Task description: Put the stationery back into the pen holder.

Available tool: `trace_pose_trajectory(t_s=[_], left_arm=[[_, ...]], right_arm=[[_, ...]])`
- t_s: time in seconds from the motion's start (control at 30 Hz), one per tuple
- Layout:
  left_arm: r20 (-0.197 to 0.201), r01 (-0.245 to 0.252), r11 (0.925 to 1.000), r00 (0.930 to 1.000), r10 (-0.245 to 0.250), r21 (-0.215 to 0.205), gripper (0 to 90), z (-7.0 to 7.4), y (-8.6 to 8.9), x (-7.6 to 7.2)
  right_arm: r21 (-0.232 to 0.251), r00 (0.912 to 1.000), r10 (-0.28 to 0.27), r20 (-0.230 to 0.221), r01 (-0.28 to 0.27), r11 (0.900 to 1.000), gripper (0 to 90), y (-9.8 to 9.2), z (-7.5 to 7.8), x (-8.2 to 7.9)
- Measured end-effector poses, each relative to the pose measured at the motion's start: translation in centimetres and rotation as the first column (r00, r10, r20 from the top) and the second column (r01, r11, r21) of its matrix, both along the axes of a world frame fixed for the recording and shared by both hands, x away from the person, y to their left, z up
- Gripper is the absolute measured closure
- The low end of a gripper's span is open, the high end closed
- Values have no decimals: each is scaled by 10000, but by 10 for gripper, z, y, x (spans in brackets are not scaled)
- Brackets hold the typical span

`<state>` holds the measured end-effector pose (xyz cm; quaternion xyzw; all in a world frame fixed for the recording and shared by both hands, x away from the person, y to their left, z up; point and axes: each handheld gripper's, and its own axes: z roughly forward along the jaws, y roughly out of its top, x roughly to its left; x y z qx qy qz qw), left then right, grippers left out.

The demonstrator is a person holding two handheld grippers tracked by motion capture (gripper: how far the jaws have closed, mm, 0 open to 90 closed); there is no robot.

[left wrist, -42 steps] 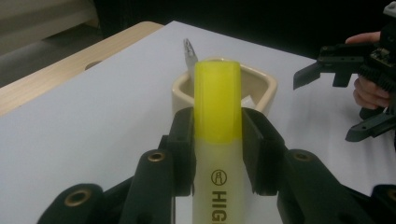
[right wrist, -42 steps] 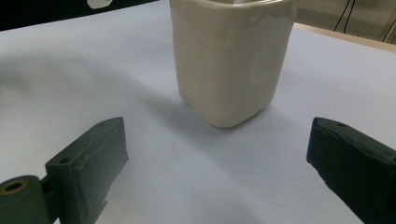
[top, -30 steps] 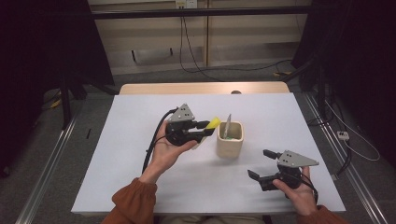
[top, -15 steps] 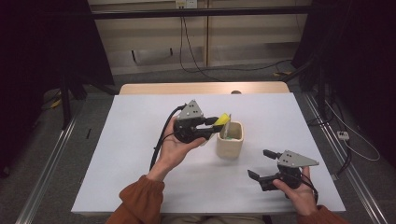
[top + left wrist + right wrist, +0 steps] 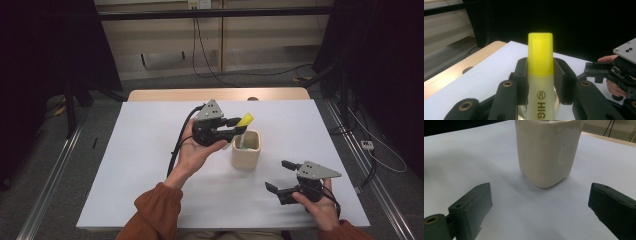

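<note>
My left gripper [image 5: 235, 125] is shut on a yellow highlighter [image 5: 244, 120], held in the air just above and left of a cream square cup [image 5: 246, 150] in the middle of the white table. In the left gripper view the highlighter [image 5: 540, 72] stands between the two black pads [image 5: 523, 75], its yellow cap pointing away. An object stands inside the cup; I cannot tell what it is. My right gripper [image 5: 279, 176] rests low at the front right, open, aimed at the cup [image 5: 548, 150], with nothing between its fingers [image 5: 471, 207].
The white table top [image 5: 145, 165] has bare room to the left and in front. A wooden strip [image 5: 215, 94] runs along its far edge. Black cables trail from both grippers. Dark curtains and floor rails flank the table.
My left hand has lifted and carried the highlighter to the right, over the cup's near rim. The right gripper has stayed put.
</note>
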<state>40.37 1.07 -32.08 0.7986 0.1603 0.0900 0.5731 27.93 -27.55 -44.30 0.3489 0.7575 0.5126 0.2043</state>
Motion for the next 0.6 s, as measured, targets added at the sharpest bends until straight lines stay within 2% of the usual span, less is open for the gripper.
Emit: trace_pose_trajectory(t_s=[0.1,0.6], left_arm=[[105,8,9999,9999,-9,146,672,1,-8,3],[6,-74,9989,10000,74,-472,671,4,-27,13]], right_arm=[[-13,10000,6,-28,-7,10000,50,0,0,0],[-15,10000,1,0,-1,10000,50,0,0,-1]])
